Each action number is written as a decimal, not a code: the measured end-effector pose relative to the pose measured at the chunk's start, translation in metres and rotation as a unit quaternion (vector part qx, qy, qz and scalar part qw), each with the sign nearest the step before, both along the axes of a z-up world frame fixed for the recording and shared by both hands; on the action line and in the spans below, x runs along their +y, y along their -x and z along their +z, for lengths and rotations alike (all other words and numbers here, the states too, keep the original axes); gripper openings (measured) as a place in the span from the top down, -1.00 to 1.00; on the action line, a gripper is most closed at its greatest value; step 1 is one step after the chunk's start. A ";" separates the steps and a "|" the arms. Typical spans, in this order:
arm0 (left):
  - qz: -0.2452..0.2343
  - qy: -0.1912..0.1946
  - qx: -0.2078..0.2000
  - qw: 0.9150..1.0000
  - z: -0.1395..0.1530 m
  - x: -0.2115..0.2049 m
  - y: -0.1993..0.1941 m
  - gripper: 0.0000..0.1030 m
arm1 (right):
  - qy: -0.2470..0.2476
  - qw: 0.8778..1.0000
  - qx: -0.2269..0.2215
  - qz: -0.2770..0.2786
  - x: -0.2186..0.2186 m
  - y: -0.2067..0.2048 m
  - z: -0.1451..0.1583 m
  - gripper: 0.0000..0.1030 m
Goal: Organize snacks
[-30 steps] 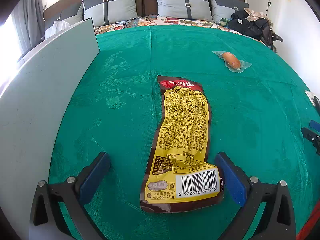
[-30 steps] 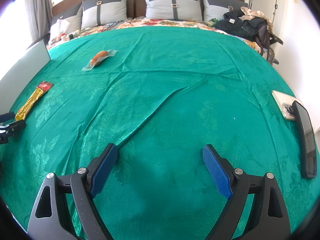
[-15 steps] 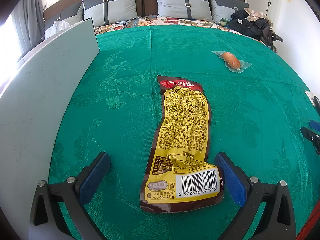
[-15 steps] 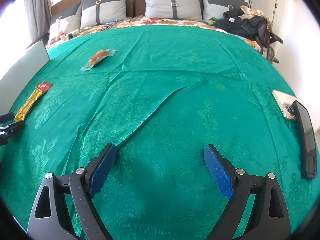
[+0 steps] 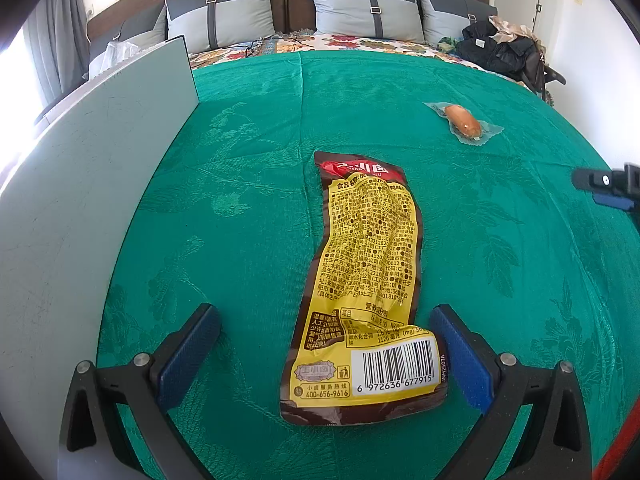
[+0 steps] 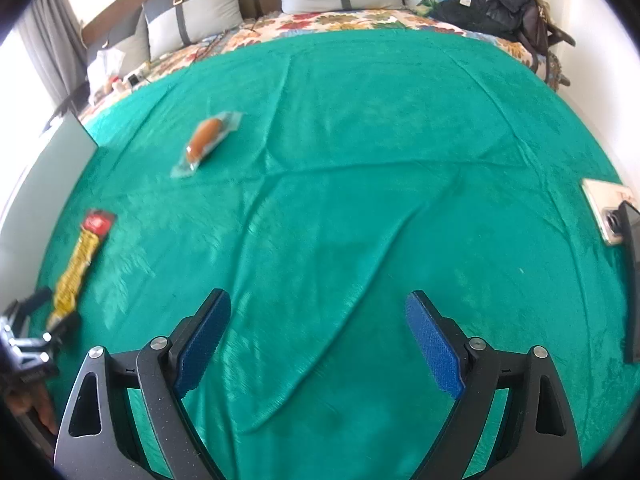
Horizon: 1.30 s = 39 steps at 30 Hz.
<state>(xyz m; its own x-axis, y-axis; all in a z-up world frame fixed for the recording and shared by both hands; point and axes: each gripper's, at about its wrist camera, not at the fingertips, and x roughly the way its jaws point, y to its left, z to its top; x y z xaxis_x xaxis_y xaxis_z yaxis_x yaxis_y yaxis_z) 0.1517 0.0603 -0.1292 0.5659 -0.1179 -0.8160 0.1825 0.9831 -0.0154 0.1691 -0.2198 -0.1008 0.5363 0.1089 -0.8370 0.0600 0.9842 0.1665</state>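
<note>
A long yellow and brown snack packet (image 5: pixel 366 280) lies flat on the green bedspread (image 5: pixel 260 120), barcode end nearest. My left gripper (image 5: pixel 326 354) is open, its blue pads on either side of the packet's near end. A small sausage in clear wrap (image 5: pixel 463 122) lies farther back to the right. In the right wrist view my right gripper (image 6: pixel 318 340) is open and empty over bare cloth. The sausage (image 6: pixel 206 140) and the yellow packet (image 6: pixel 82 256) lie to its left, with the left gripper (image 6: pixel 28 332) at the packet's near end.
A pale grey flat board (image 5: pixel 80 184) stands along the left side of the bed. Grey pillows (image 5: pixel 360 8) and dark clothes (image 5: pixel 500 48) lie at the head. A phone (image 6: pixel 604 210) and a dark flat object (image 6: pixel 632 280) lie at the right edge.
My right gripper has moved forward and turned left, so the sausage and packet now sit closer to the view's centre. The left gripper and packet have barely moved.
</note>
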 end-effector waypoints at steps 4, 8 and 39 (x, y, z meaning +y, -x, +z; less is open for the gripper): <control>0.000 0.000 0.000 1.000 0.000 0.000 0.000 -1.00 | 0.002 1.000 0.001 0.027 0.046 -0.063 0.007 -0.76; 0.000 0.000 0.000 1.000 0.000 0.000 0.000 -1.00 | 0.051 0.997 0.033 0.046 0.087 -0.118 -0.011 -0.75; 0.000 0.000 0.000 1.000 0.000 0.000 -0.001 -1.00 | -0.112 0.993 -0.014 0.021 0.008 0.096 -0.004 0.38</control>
<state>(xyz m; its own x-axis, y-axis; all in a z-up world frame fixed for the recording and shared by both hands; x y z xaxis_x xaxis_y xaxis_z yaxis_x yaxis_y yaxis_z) 0.1528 0.0601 -0.1288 0.5661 -0.1178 -0.8159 0.1823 0.9831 -0.0155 0.0730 -0.2122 -0.1044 0.5504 0.3135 -0.7738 0.0110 0.9240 0.3821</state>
